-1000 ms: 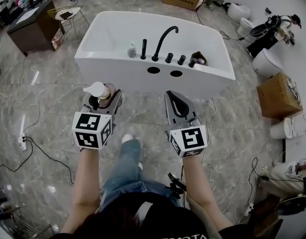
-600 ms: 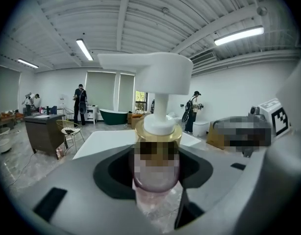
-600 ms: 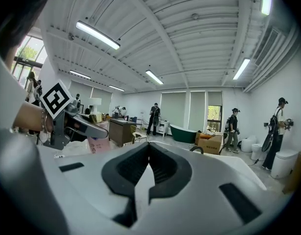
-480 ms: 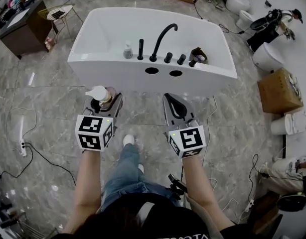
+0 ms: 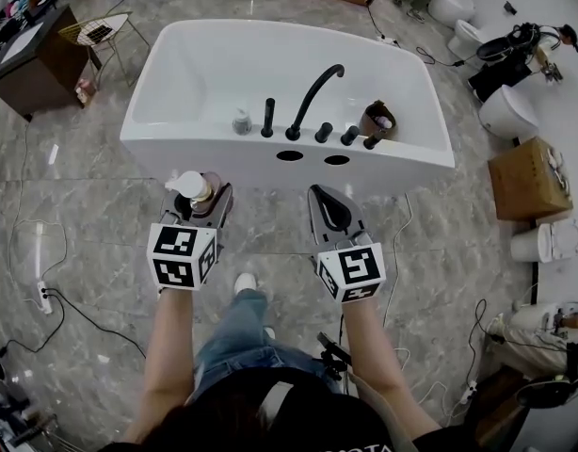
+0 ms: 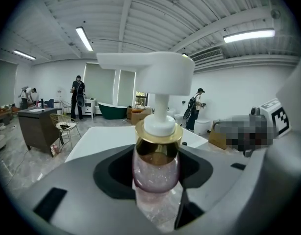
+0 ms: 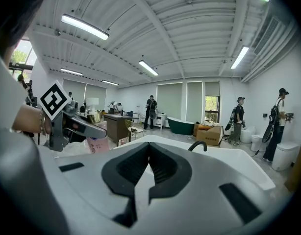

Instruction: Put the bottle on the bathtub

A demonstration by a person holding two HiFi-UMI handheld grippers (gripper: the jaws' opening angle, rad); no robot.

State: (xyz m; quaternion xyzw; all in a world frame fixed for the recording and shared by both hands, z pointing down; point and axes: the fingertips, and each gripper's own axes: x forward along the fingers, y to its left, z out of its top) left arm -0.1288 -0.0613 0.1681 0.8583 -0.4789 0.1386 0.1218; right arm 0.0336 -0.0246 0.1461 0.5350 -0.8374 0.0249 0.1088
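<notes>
At nine o'clock, short of the tub, the left gripper (image 5: 202,199) pinches a clear, pink-tinted glittery bottle (image 6: 156,166). It stands upright, with a gold collar and a white pump spout pointing left. The glossy white bathtub (image 5: 270,154) lies at twelve. At three, the right gripper (image 5: 330,207) is pressed together, empty.

No legible text or labels

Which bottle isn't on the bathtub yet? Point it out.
The white-headed pump bottle gripped by the left gripper, short of the bathtub; the small bottle stands on its ledge.
</notes>
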